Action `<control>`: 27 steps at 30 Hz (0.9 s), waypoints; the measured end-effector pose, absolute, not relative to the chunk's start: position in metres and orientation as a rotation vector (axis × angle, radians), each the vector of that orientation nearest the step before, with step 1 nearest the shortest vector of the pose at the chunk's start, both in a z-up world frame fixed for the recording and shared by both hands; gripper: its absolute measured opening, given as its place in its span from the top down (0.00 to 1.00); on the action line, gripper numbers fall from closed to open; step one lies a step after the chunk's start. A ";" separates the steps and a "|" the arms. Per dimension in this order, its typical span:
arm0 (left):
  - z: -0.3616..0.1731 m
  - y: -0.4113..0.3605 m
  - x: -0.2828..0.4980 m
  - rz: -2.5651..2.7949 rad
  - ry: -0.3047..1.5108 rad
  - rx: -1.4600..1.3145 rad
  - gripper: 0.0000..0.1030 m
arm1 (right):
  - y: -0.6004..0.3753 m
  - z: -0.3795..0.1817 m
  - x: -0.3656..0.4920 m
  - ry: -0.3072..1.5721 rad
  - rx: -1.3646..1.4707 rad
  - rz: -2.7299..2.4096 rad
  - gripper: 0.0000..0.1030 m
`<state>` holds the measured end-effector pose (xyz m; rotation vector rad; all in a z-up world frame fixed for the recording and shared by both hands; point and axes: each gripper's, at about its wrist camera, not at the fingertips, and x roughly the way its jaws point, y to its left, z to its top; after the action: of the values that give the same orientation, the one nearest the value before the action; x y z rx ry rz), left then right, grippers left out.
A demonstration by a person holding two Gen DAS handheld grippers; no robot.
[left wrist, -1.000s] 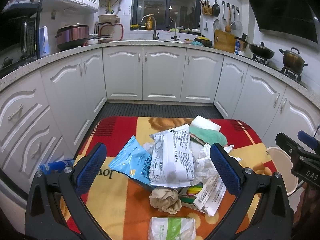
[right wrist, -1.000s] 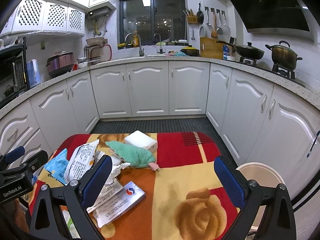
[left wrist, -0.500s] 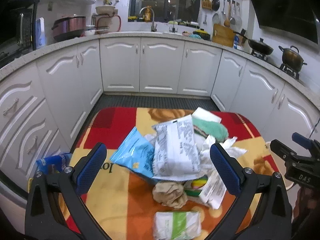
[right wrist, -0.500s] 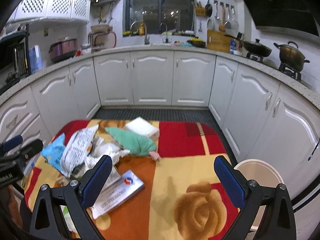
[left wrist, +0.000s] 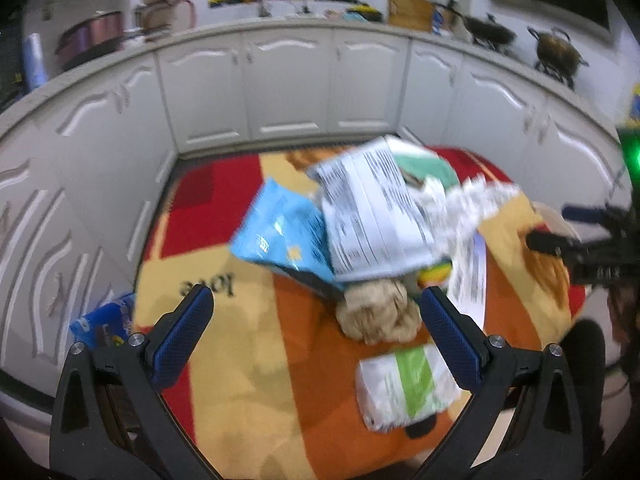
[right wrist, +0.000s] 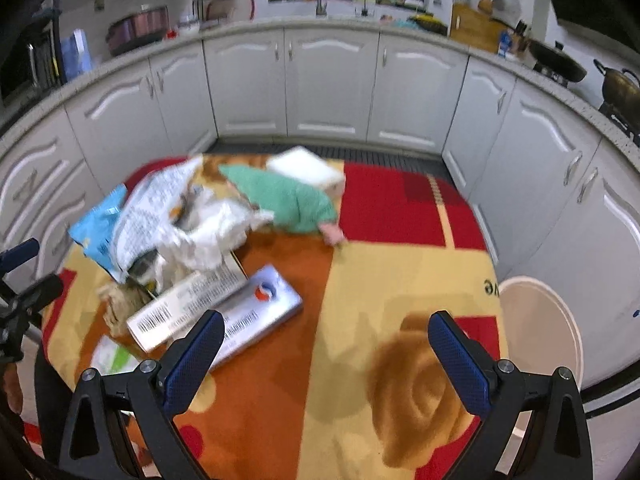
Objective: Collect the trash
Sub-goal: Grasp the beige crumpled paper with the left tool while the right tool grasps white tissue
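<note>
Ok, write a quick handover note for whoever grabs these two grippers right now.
Left gripper: open, empty, above the table's near edge.
Right gripper: open, empty, over bare cloth.
Trash sits piled on the red-and-orange patterned tablecloth: blue foil packet, white printed wrapper, crumpled brown paper ball, green-striped white packet, flat silver box.
Round white bin stands right of the table.
Nothing collected yet; everything remains.

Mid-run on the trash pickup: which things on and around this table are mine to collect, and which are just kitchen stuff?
Job:
- light blue snack bag
- white printed wrapper
- crumpled brown paper ball
- white-and-green packet
- crumpled white tissue
- silver-blue flat pack
- round white bin

Lying about:
- green knitted cloth
- white sponge block
- brass pot
</note>
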<state>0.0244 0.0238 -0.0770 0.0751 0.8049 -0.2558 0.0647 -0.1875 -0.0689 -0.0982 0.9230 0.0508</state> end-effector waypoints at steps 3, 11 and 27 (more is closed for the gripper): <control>-0.087 0.011 0.028 -0.283 0.829 0.096 0.00 | -0.190 -0.076 0.068 0.964 -0.069 0.076 0.02; -0.106 -0.012 0.050 -0.326 0.884 0.088 0.18 | -0.193 -0.066 0.075 0.930 0.122 0.215 0.02; -0.109 0.005 0.061 -0.400 0.966 -0.069 0.82 | -0.136 -0.082 0.121 0.973 0.082 0.430 0.84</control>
<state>0.0609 0.0046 -0.1092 -0.0691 0.9659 -0.3999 0.1209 -0.1356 -0.0818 0.0823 0.9726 0.4304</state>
